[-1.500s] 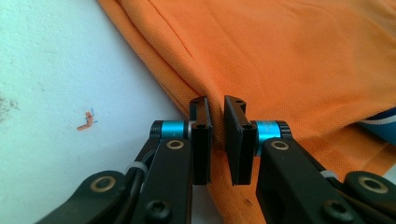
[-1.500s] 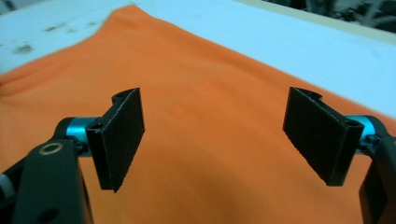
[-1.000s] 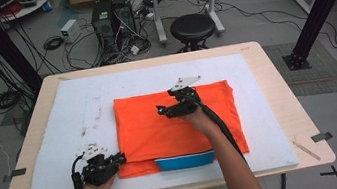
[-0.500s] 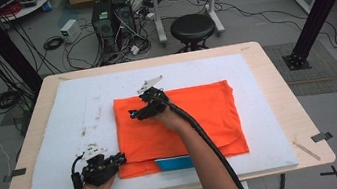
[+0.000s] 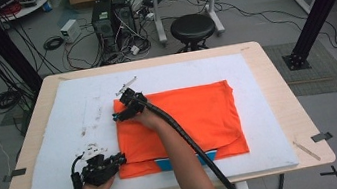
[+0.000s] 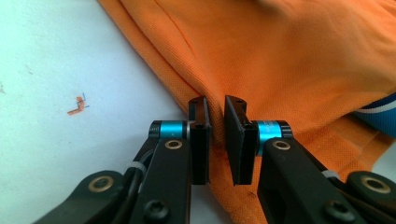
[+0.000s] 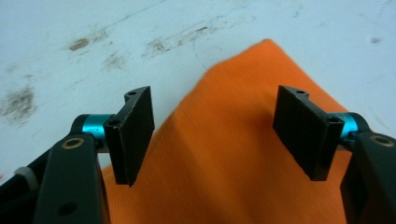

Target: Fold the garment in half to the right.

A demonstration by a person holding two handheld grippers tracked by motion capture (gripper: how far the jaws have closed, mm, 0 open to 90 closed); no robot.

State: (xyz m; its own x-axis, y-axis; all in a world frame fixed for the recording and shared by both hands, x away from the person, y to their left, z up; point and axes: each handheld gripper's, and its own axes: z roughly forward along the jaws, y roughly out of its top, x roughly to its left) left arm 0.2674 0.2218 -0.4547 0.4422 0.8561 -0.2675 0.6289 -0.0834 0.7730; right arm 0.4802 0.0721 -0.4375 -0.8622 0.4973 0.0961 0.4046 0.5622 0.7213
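An orange shirt [image 5: 195, 116] lies folded flat on the white mat [image 5: 263, 136], with a blue trim [image 5: 179, 161] peeking out at its near edge. My left gripper [image 5: 115, 160] sits at the shirt's near left corner. In the left gripper view that gripper [image 6: 216, 133] is shut on a fold of the orange shirt [image 6: 289, 60]. My right gripper [image 5: 121, 112] hovers over the shirt's far left corner. It [image 7: 215, 121] stands open in the right gripper view, its jaws straddling the corner of the orange shirt [image 7: 233, 168] without touching it.
The mat covers most of the wooden table [image 5: 289, 106]; stains mark the mat [image 5: 90, 119] left of the shirt. Beyond the table's far edge are a black stool [image 5: 192, 26], computer boxes [image 5: 112, 17] and cables on the floor.
My right gripper has swept left across the shirt's far edge, from its middle to the far left corner. The left gripper has stayed put on the near left corner.
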